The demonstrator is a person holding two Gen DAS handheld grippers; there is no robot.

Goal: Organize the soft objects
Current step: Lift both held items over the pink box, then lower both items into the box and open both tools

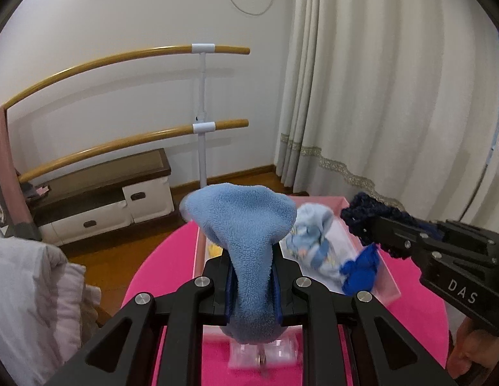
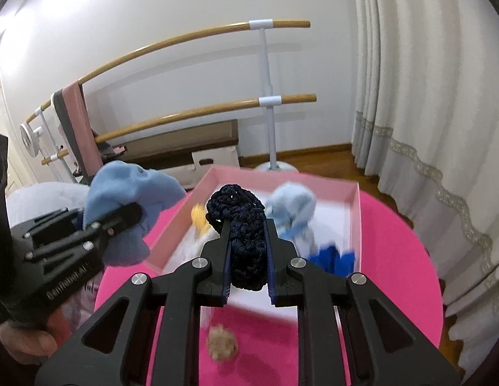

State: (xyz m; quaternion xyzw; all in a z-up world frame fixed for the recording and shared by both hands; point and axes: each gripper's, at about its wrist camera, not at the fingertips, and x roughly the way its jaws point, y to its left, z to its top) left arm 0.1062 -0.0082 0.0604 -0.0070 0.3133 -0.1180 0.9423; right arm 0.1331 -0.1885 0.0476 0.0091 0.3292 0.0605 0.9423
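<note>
Left wrist view: left gripper pinching a light blue fleece cloth, held up above the pink table; beyond it, the pink box with a pale patterned cloth and a royal blue item inside; right gripper at the right, clamped on a navy knitted piece.

Right wrist view: right gripper pressed onto the navy knitted piece above the box; something yellow in the box too; tan fluffy ball on the table; left gripper at the left, gripping the fleece cloth.
</note>
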